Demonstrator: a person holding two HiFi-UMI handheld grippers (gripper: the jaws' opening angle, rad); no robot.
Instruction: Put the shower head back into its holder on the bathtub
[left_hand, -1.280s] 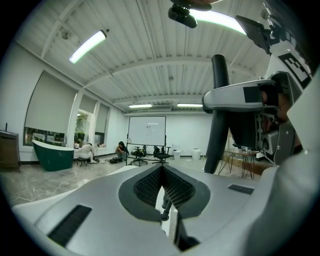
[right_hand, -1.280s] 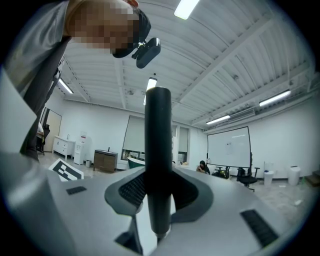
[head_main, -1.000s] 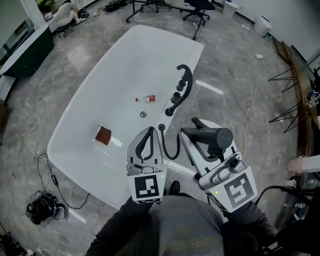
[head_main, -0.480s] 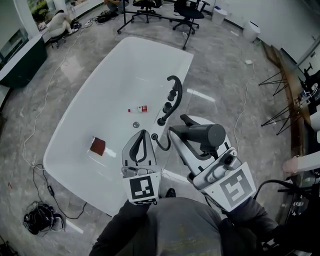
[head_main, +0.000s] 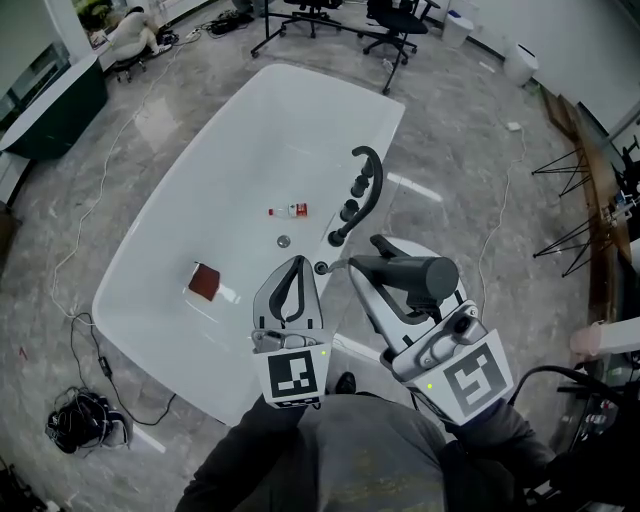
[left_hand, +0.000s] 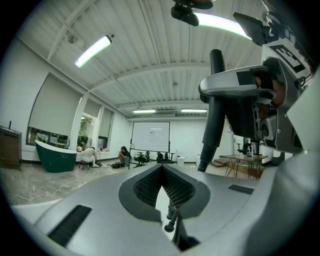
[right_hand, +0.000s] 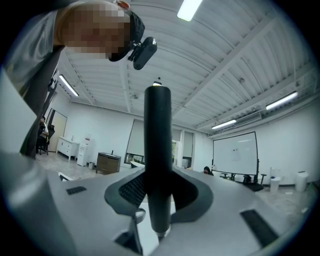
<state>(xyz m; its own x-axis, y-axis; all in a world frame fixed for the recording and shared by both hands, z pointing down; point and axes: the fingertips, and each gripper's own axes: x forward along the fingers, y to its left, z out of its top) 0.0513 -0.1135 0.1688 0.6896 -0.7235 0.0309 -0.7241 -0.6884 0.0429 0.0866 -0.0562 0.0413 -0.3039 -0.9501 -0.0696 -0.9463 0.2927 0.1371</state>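
Where the right gripper (right_hand: 158, 174) is seen along its own jaws, the black shower head (right_hand: 158, 150) stands upright between them. Both ribbed fingers (right_hand: 129, 189) are closed against its handle, one on each side. The lower end of the handle sits just below the pads, and the longer part rises well above them. In the head view the shower head (head_main: 415, 273) lies crosswise in that gripper, above the tub's near right rim.

The left gripper (head_main: 298, 264) is level with it, just to its left, over the near rim of the tub (head_main: 230, 190). Its fingers (left_hand: 145, 186) are pressed together at the tips with nothing held between them. White tub surface shows through the slit lower down.

A small black fitting (head_main: 322, 267) sits on the rim between the two gripper tips. It is close to the shower head but not touching it. Whether this fitting is the holder cannot be confirmed.

Beyond it along the rim stand two black knobs (head_main: 350, 208) and then the curved black faucet (head_main: 370, 168).

Inside the tub, from near to far, lie a reddish-brown square (head_main: 206, 281), the drain (head_main: 284, 241) and a small bottle (head_main: 290, 211) on its side.

Office chairs (head_main: 392, 18) stand on the floor past the far end.
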